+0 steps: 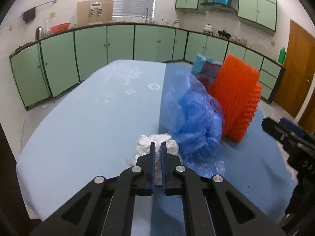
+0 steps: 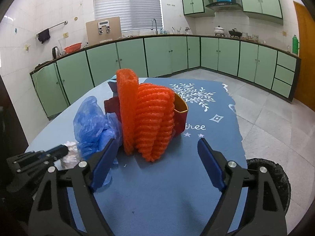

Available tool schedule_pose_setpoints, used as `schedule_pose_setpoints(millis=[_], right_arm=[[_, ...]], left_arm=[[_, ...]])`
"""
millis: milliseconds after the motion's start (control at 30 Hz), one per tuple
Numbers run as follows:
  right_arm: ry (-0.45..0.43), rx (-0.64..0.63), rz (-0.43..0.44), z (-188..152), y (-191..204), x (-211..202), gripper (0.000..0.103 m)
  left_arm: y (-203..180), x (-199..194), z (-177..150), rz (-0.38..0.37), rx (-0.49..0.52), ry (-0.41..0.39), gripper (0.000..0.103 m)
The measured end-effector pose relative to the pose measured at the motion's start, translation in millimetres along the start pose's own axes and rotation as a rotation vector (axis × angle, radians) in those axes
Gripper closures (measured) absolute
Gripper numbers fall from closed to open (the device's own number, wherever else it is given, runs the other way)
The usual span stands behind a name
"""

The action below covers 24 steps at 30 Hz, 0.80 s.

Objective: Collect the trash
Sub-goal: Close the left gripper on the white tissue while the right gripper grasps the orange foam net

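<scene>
Four pieces of trash remain on the table: a crumpled white tissue pinched by the left gripper, blue plastic bag, orange foam netting and red carton before the spread-wide right gripper; bin nearby.

Left gripper: matt black plastic arms w/ shiny metal rivets, blue rubbery pads pinched on crumpled white tissue paper, soft and wrinkly. Right gripper: same matt black plastic, pads spread wide. Blue bag: thin plastic film, semi-transparent, creased, slight gloss. Orange netting: foam mesh, ribbed, rough-looking, matt. Red box behind it: cardboard, smooth, yellowish inside. Tablecloth: matt blue cloth w/ white printed pattern; lighter blue half looks smooth w/ faint sheen. Bin by the table edge: black plastic liner, crinkled.
</scene>
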State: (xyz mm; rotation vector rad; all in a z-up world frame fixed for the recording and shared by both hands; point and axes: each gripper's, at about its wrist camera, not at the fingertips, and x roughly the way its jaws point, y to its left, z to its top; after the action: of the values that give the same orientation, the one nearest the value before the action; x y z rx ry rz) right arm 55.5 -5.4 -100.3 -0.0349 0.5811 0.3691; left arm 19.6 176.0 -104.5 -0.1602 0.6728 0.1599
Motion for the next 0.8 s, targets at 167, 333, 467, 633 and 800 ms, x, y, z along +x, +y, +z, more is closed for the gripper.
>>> schedule_pose_setpoints(millis=[167,333,467,633,800], right_arm=[[-0.007,0.002,0.004,3.7,1.1,2.2,0.029],[-0.017,-0.003,0.013,11.2,4.0,5.1,0.033],[-0.015,-0.009,0.016,17.4,4.9,9.2,0.038],[-0.027,-0.011,0.019,25.8,7.3,10.1,0.04],[-0.032,-0.001,0.025,31.6,7.8,10.6,0.045]], left_arm=[[6.8,-11.6,14.9,0.002,-0.021,-0.051,0.098],[2.5,-20.3,27.2,0.0,-0.013,-0.102,0.098],[-0.9,-25.4,35.5,-0.007,-0.008,-0.136,0.098],[-3.2,-28.3,42.2,-0.013,-0.003,-0.164,0.098],[-4.4,-34.9,51.4,-0.02,0.003,-0.201,0.098]])
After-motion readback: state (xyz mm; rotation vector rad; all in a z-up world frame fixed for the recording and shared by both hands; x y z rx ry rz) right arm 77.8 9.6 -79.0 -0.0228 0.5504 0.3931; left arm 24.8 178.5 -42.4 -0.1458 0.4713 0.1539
